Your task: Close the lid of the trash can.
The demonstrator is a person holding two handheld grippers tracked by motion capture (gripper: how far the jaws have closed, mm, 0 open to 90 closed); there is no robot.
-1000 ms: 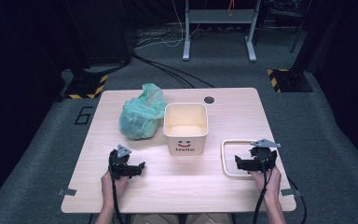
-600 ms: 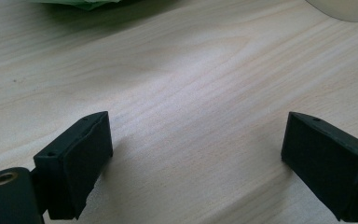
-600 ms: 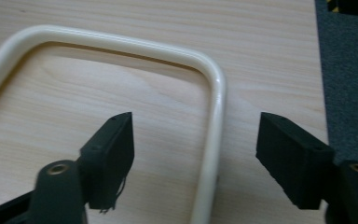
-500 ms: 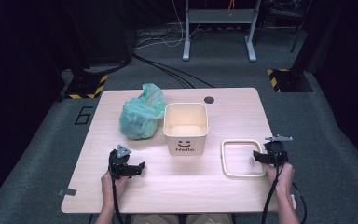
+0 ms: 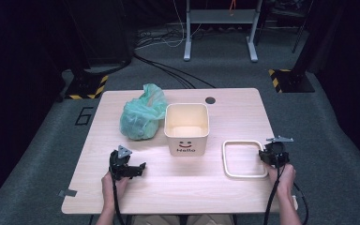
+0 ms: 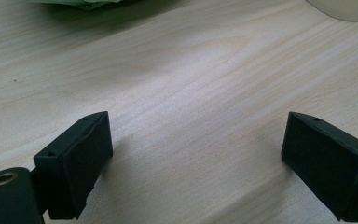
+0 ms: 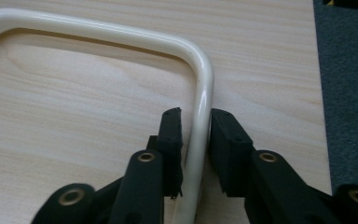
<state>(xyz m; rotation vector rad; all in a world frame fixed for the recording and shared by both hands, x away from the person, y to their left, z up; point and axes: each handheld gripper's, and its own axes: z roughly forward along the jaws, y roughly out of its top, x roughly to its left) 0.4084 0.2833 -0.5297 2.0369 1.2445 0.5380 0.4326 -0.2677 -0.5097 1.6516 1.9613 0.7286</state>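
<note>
My right tool (image 5: 265,156) has slid outward from over the cream rectangular ring (image 5: 244,159) to that ring's right-hand bar, and its jaws have just been closing around the bar. In the right gripper view the rounded bar (image 7: 200,140) runs up between the two black pads; the left pad looks to touch it, the right one sits just beside it with a sliver of gap. So I judge the grip as nearly made, not yet firm. The ring lies flat on the counter (image 5: 178,187), just right of the cream bin (image 5: 186,129) with the "Hello" face. My left tool (image 5: 130,169) rests near the front left, jaws wide over bare wood (image 6: 191,107), holding nothing. The green bag (image 5: 142,114) sits left of the bin, touching it or nearly so. Lifting the ring looks like the next step.
</note>
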